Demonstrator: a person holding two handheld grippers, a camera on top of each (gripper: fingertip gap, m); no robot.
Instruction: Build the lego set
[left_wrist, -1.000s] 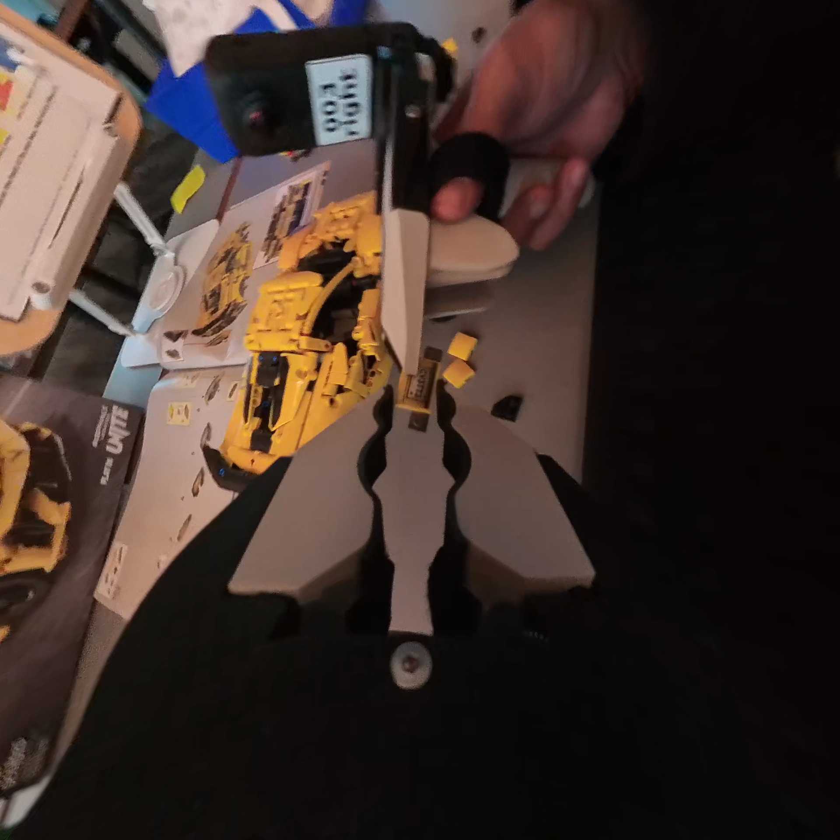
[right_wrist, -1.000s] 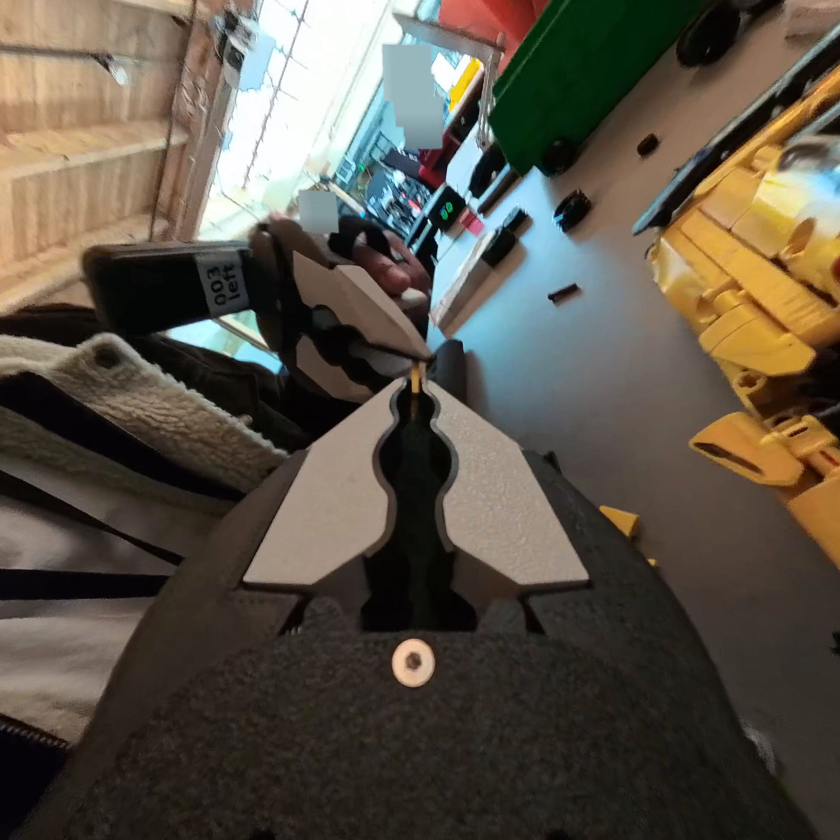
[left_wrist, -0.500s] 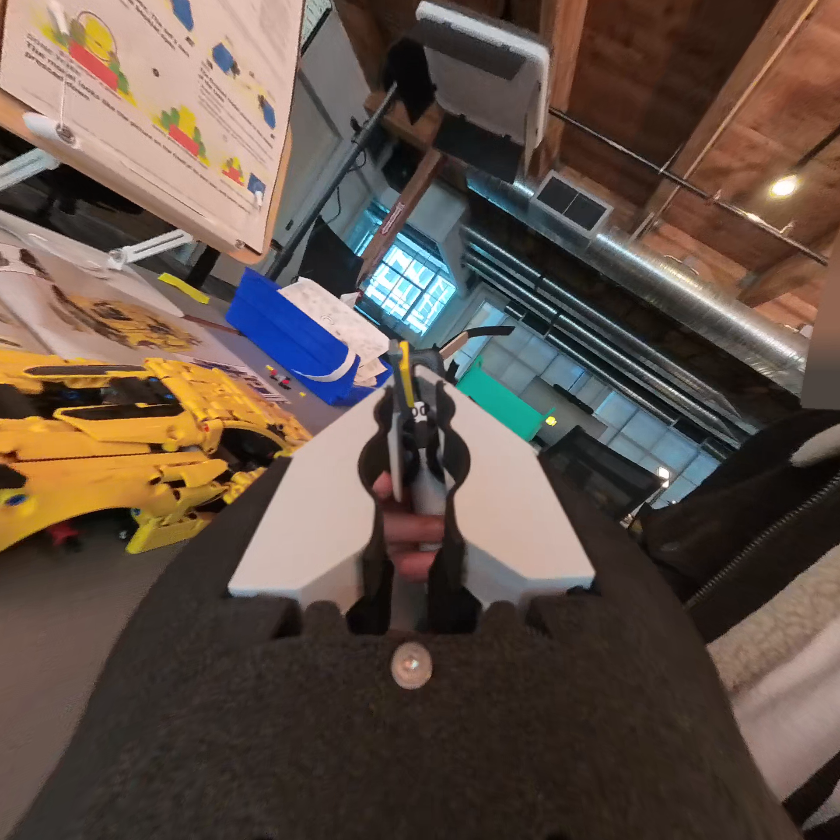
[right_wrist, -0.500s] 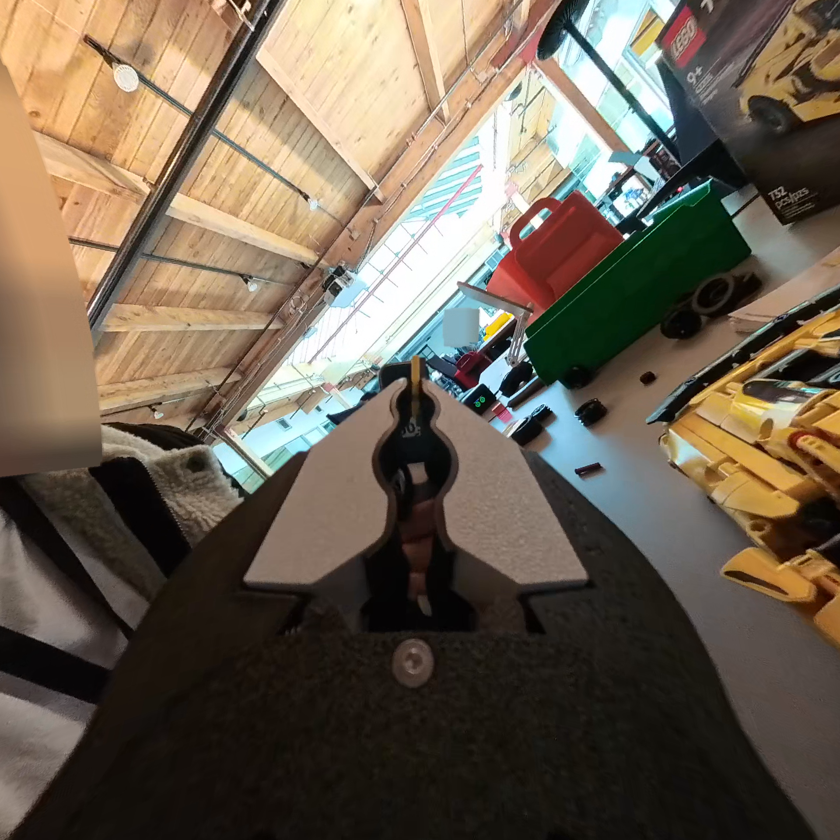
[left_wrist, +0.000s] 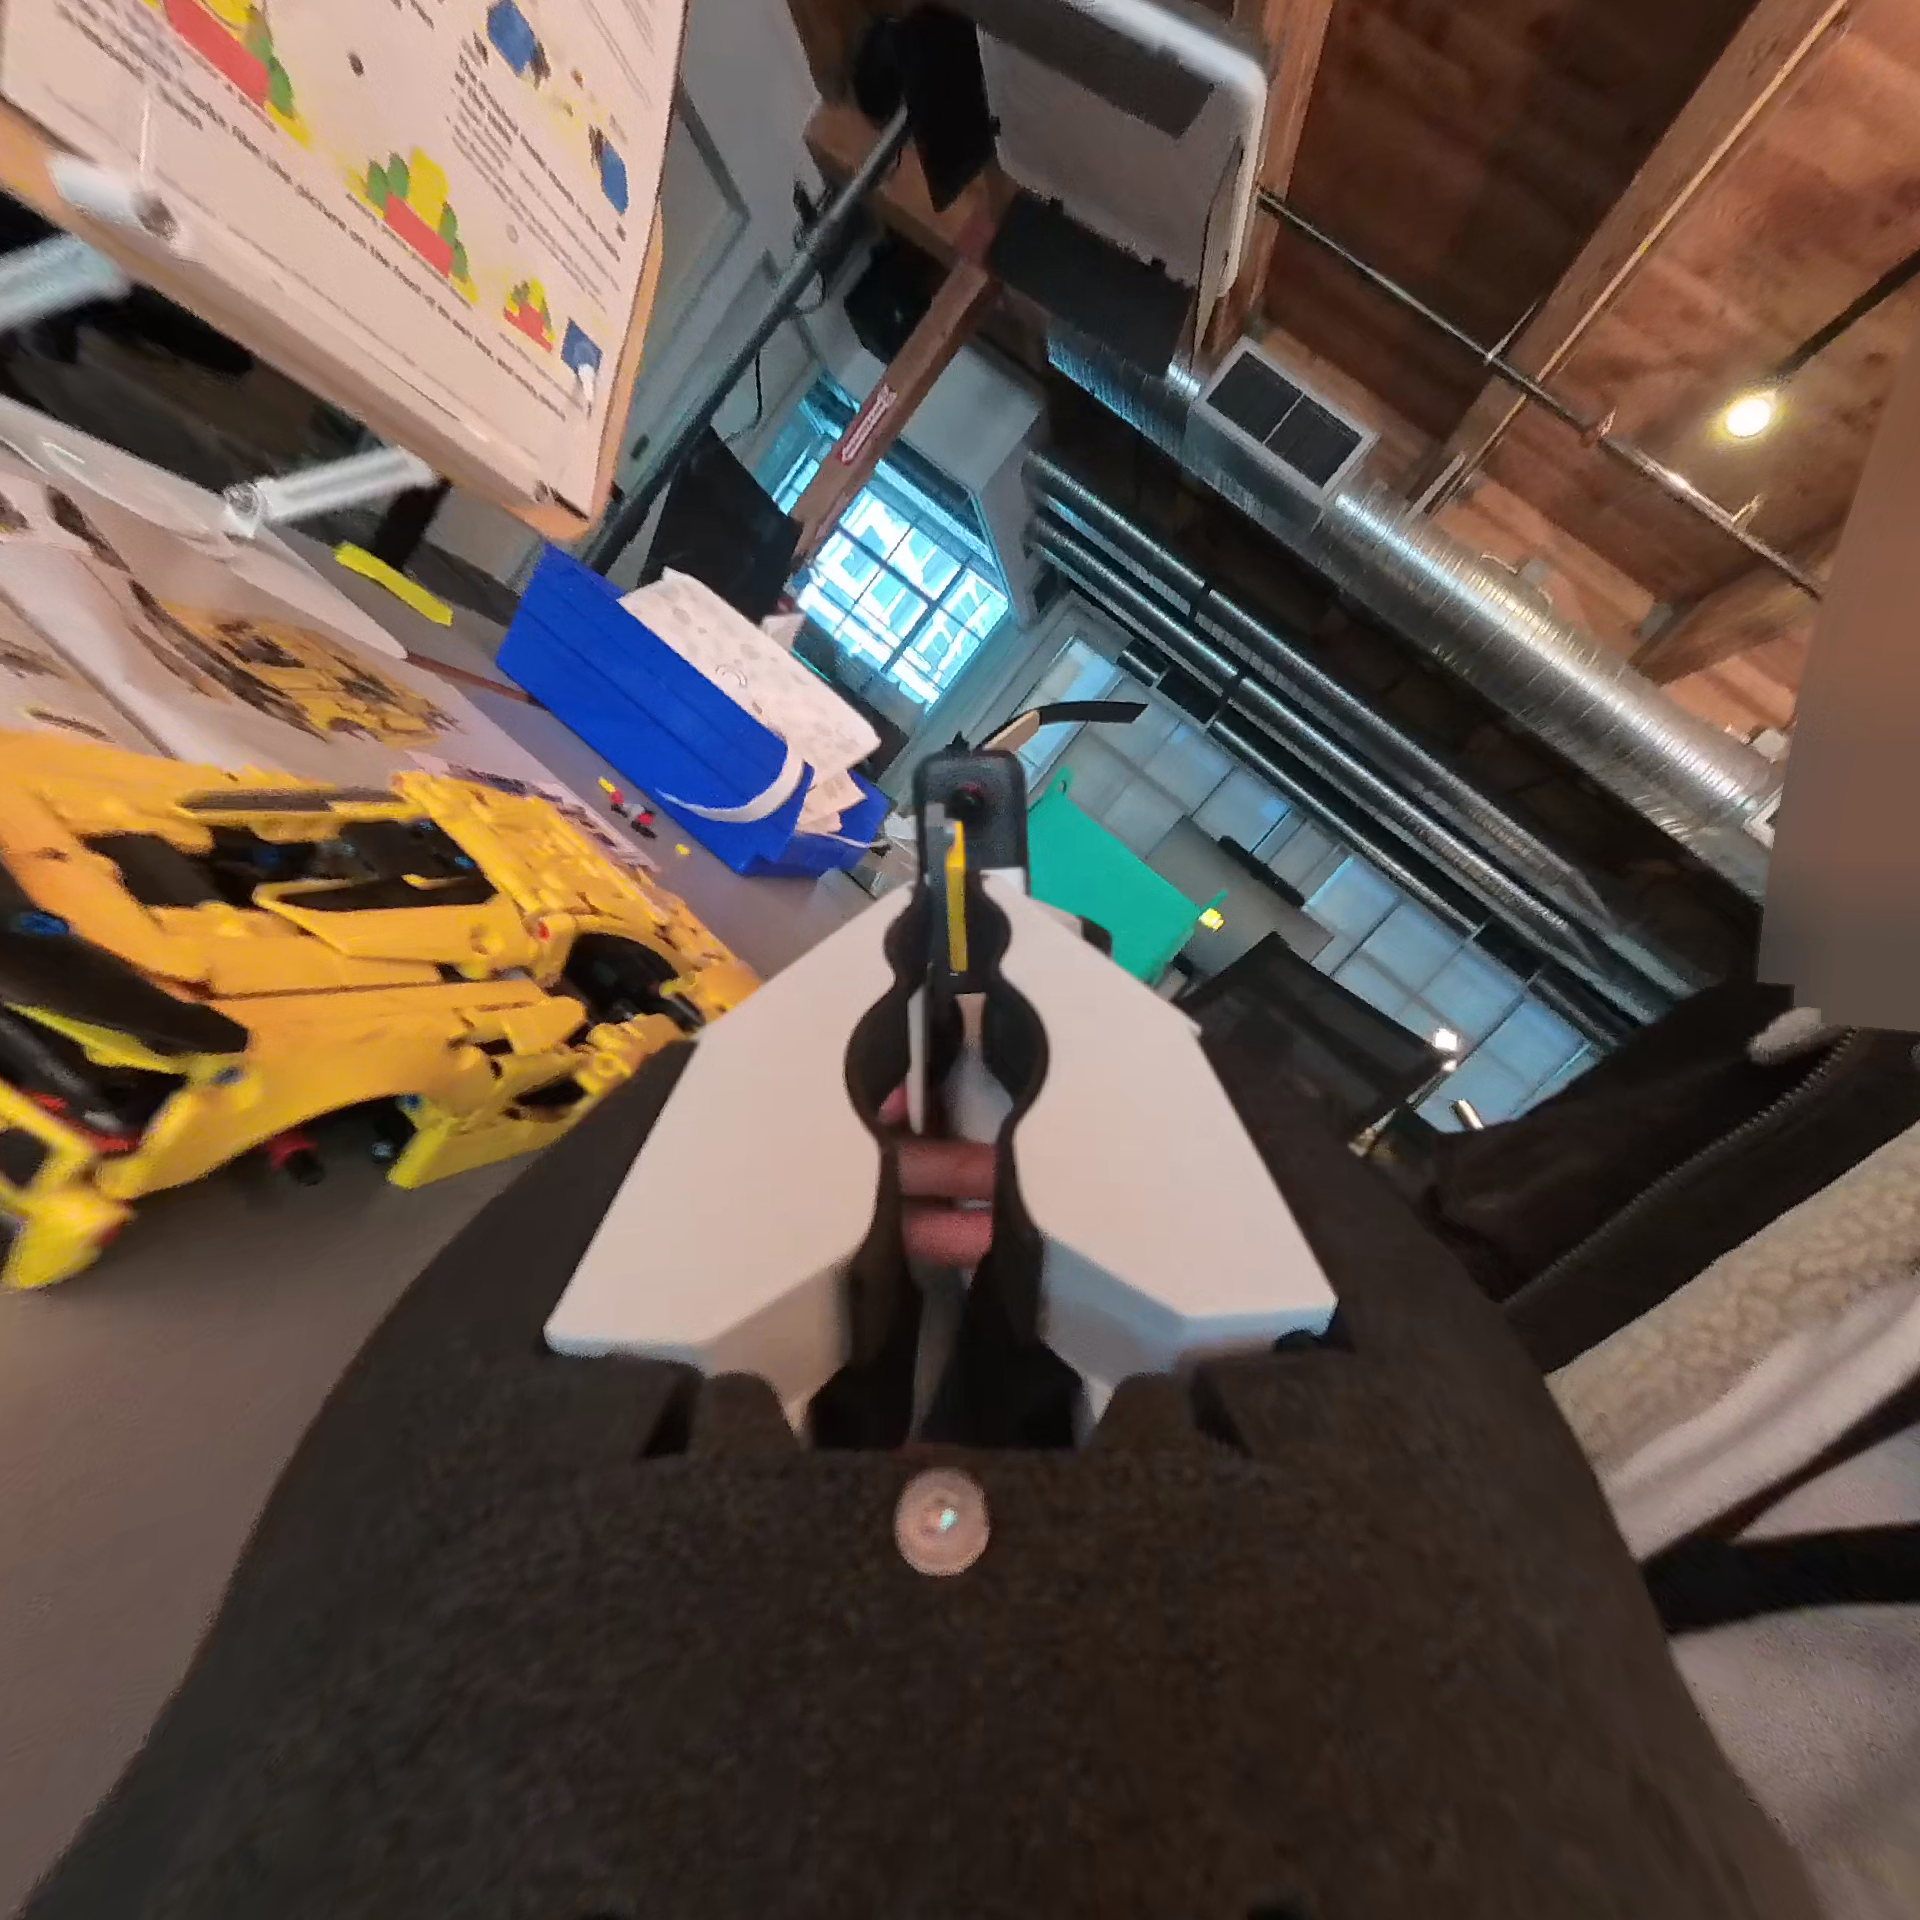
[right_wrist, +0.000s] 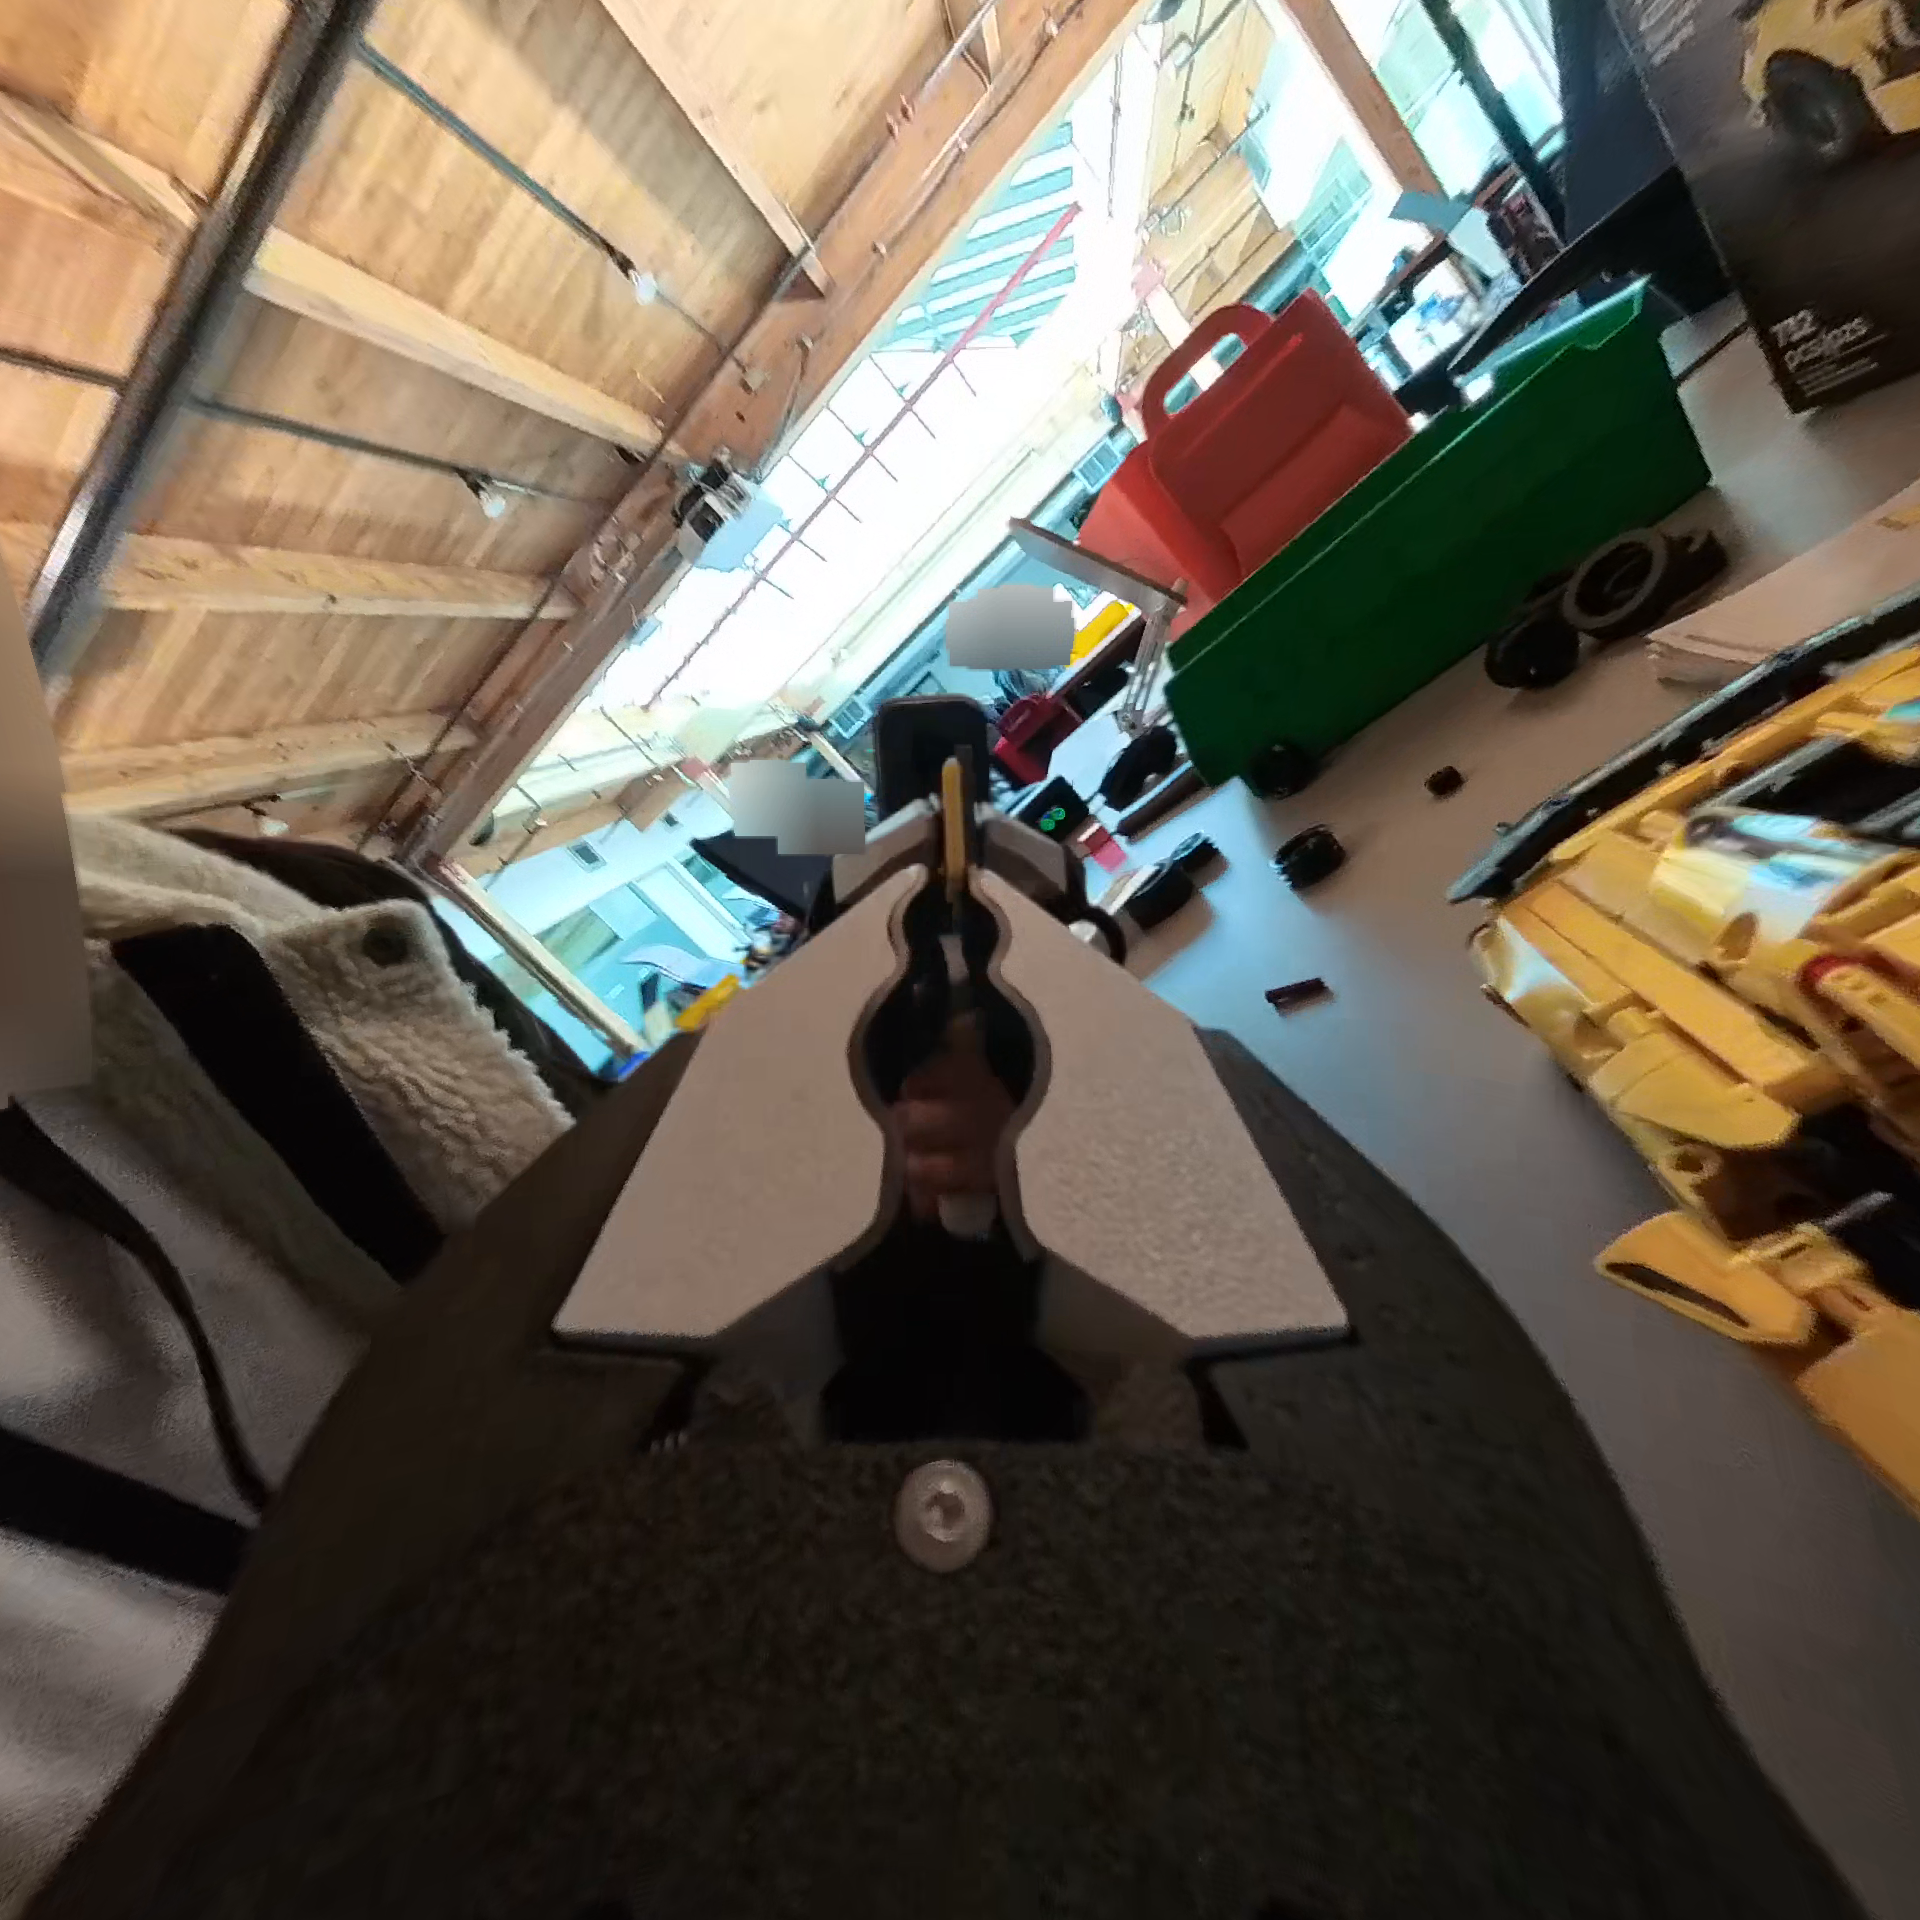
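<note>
A thin yellow lego piece (left_wrist: 955, 896) stands edge-on between the tips of both grippers, which face each other above the table. My left gripper (left_wrist: 954, 883) is shut on it. My right gripper (right_wrist: 948, 883) is shut on the same piece (right_wrist: 951, 831) from the other side. Each view shows the other gripper head-on behind the piece, with a hand on it. The large yellow lego car (left_wrist: 312, 987) sits on the grey table to the left; in the right wrist view the car (right_wrist: 1714, 987) lies at the right.
An open instruction booklet (left_wrist: 156, 644), a blue bin (left_wrist: 665, 717) and a propped board (left_wrist: 364, 208) stand behind the car. A green bin (right_wrist: 1455, 582), red box (right_wrist: 1247, 457), black wheels (right_wrist: 1621, 592), the set box (right_wrist: 1818, 156) and small dark parts (right_wrist: 1297, 994) lie on the table. Less than 4 cm separates the two grippers' tips.
Both grippers have swung up from pointing down at the table to facing each other level above it. The yellow piece has stayed between their tips.
</note>
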